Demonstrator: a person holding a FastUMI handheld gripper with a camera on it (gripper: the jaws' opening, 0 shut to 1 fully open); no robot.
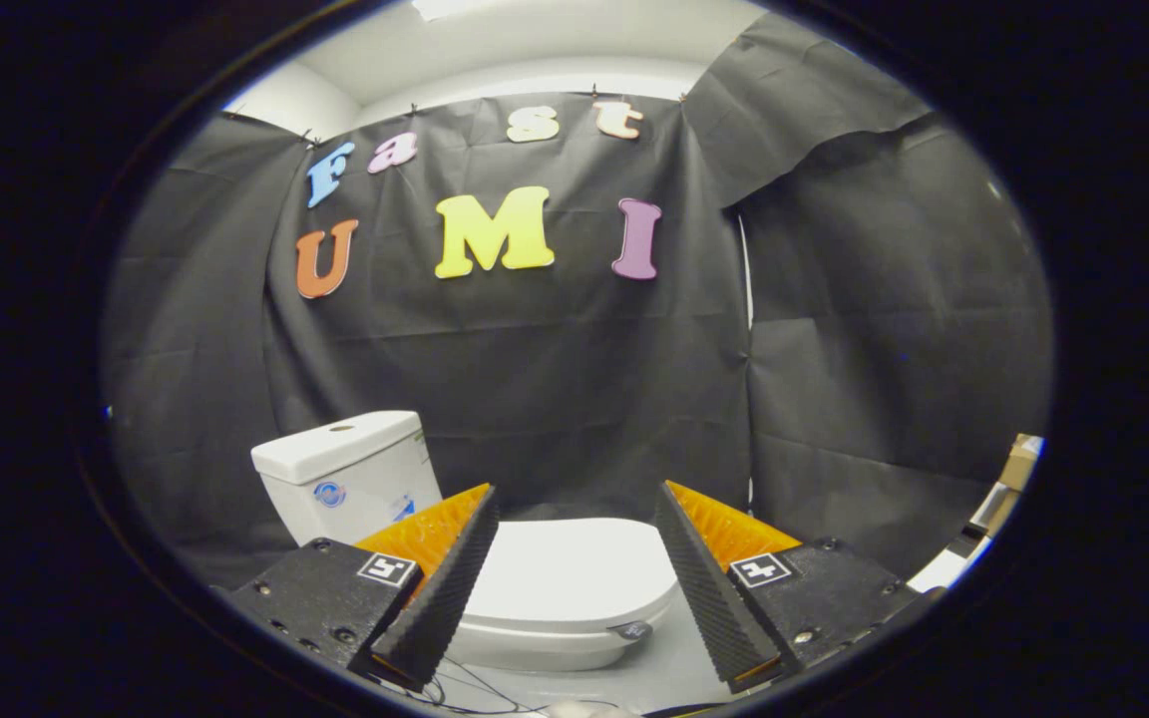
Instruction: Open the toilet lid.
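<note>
Two ridged fingers of the gripper (574, 588) stand wide apart, the jaws open and pressing on nothing, with the toilet lid (570, 573) seen between and just beyond them. I judge the step in hand to be the approach: the lid lies flat and closed on the bowl (555, 650), and neither finger touches it yet. The toilet sits low against the black cloth wall (535, 379), its tank (340, 474) standing behind and to the left of the lid, partly hidden by the left finger. The lid is a smooth, glossy white oval with a rounded front lip; the tank is a white glazed box with a flat cover, a small button on top and round stickers on its face. The inner faces of the fingers are wedge-shaped and finely toothed. For the next move I would need to bring the jaws down to the front lip of the lid, catch its edge, then swing it up and back toward the tank; the slick surface may let the fingers slip.
</note>
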